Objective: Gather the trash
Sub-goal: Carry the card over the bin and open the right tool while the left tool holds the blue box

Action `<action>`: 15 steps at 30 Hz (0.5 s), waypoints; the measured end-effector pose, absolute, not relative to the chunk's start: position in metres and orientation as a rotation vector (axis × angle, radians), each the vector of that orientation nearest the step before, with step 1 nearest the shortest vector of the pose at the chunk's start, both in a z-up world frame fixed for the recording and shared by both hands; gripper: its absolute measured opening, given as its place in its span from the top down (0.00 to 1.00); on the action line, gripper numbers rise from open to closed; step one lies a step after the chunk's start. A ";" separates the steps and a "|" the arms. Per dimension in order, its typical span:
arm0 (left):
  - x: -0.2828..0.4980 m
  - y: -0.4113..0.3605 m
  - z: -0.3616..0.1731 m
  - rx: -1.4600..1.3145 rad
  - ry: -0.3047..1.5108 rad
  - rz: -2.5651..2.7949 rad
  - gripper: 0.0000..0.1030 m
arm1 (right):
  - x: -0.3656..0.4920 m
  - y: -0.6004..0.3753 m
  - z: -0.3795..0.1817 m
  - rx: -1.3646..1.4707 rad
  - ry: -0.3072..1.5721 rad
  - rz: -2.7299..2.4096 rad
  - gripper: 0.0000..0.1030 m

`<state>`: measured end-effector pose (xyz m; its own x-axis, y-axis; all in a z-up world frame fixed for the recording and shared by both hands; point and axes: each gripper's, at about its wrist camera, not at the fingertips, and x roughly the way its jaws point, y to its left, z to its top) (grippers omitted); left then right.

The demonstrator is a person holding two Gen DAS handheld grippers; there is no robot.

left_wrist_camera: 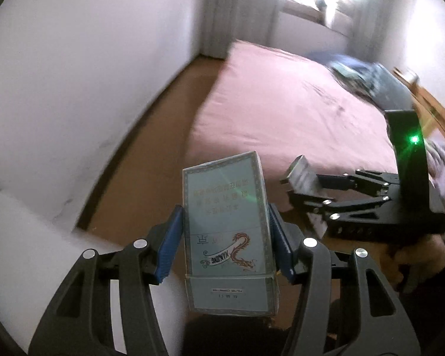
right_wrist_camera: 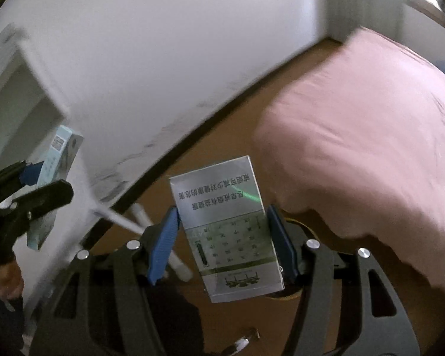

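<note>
My left gripper [left_wrist_camera: 227,240] is shut on a pale blue cigarette pack [left_wrist_camera: 227,225] with a red dragon print, held up in the air between the blue pads [left_wrist_camera: 169,246]. My right gripper [right_wrist_camera: 222,237] is shut on a silver-green cigarette pack [right_wrist_camera: 227,231], also held in the air. In the left wrist view the right gripper [left_wrist_camera: 299,184] shows at the right with its silver pack [left_wrist_camera: 301,175]. In the right wrist view the left gripper [right_wrist_camera: 41,184] shows at the left edge with the blue pack [right_wrist_camera: 55,163].
A bed with a pink sheet [left_wrist_camera: 281,103] fills the right side, with dark clothes [left_wrist_camera: 368,77] at its far end. Brown wooden floor [left_wrist_camera: 151,154] runs between the bed and a white wall [left_wrist_camera: 74,74]. White furniture [right_wrist_camera: 17,95] stands at the left. A white tube [right_wrist_camera: 163,240] lies on the floor.
</note>
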<state>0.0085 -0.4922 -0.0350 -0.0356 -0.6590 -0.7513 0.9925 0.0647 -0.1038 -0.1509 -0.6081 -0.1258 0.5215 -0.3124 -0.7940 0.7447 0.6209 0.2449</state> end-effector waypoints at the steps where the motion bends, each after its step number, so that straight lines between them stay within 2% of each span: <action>1: -0.001 -0.504 -0.043 0.589 0.766 -1.465 0.47 | -0.165 -0.616 -0.137 0.650 0.788 -0.719 0.42; 10: -0.034 -0.600 -0.110 0.736 0.828 -1.526 0.47 | -0.208 -0.654 -0.211 0.788 0.861 -0.823 0.42; 15: -0.036 -0.604 -0.121 0.737 0.859 -1.517 0.47 | -0.209 -0.662 -0.230 0.817 0.888 -0.825 0.42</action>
<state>-0.0361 -0.6042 -0.1212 -0.1165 -0.5276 -0.8415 0.9930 -0.0453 -0.1091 -0.2091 -0.6621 -0.2303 0.3874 -0.2584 -0.8849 0.8634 0.4381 0.2501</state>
